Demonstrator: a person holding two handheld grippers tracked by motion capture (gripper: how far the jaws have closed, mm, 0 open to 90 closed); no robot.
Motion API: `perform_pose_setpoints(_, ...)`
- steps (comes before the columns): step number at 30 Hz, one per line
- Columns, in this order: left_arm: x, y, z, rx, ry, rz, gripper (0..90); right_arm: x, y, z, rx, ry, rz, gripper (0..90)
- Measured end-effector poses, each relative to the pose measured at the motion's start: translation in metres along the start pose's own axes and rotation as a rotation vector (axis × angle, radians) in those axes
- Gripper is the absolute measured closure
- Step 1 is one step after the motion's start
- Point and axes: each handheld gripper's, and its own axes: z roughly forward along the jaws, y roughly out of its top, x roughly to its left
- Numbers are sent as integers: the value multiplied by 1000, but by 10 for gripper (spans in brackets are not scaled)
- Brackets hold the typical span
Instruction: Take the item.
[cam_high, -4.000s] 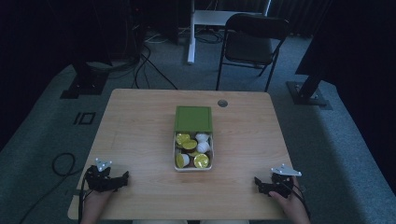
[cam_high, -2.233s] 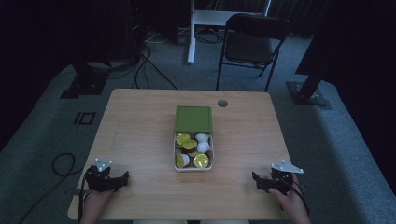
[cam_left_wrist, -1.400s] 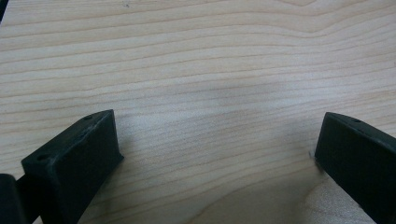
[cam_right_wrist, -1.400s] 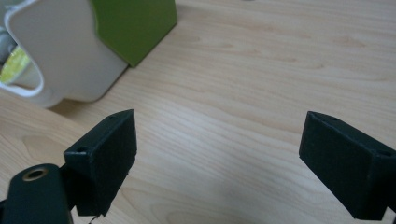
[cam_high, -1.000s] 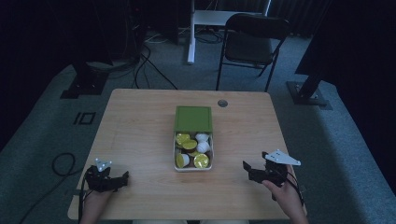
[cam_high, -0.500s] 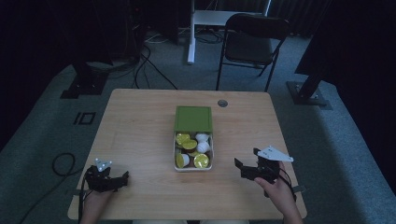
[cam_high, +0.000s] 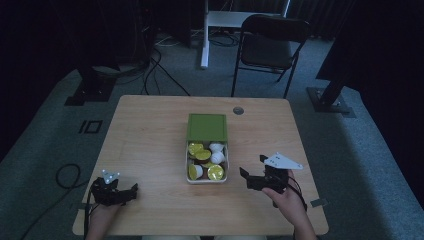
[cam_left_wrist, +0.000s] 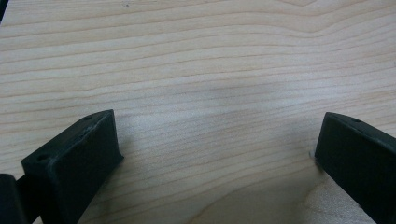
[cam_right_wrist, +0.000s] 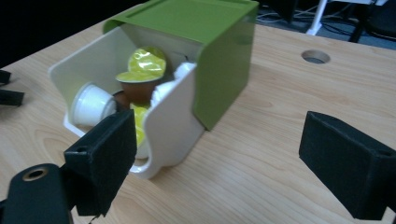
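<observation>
A white box (cam_high: 207, 180) with a green sliding lid (cam_high: 206, 127) pushed half back sits mid-table. Inside lie several coffee capsules, some with yellow foil tops (cam_high: 195, 148), some white (cam_high: 216, 147). My right gripper (cam_high: 252, 166) is open, held just right of the box's near end and pointing at it. In the right gripper view its open jaws (cam_right_wrist: 224, 163) frame the box's white corner (cam_right_wrist: 173, 121); the green lid (cam_right_wrist: 224, 51), a yellow-topped brown capsule (cam_right_wrist: 142, 70) and a white capsule (cam_right_wrist: 91, 105) show. My left gripper (cam_high: 131, 192) rests open at the near left, over bare wood (cam_left_wrist: 215, 158).
A round cable hole (cam_high: 238, 110) lies in the table behind the box, also seen as the cable hole (cam_right_wrist: 315, 56). A black chair (cam_high: 270, 45) stands beyond the far edge. Bare wood surrounds the box on both sides.
My right gripper has lifted off the near right of the table and moved left toward the box. The left gripper and the box have stayed put.
</observation>
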Motion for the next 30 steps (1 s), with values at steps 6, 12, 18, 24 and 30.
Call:
perform_pose_setpoints(6, 0, 0, 0, -1, 0, -1, 1, 10, 7, 5, -15, 28, -11, 112)
perform_pose_setpoints(12, 0, 0, 0, 0, 0, 0, 1, 21, 13, 12, -15, 54, -22, 113)
perform_pose_setpoints(18, 0, 0, 0, 0, 0, 0, 1, 30, 17, 19, -25, 69, -32, 112)
perform_pose_setpoints(24, 0, 0, 0, -1, 0, -1, 1, 39, 19, 26, -22, 88, -46, 113)
perform_pose_setpoints(30, 0, 0, 0, -1, 0, -2, 1, 48, 21, 34, -20, 107, -46, 113)
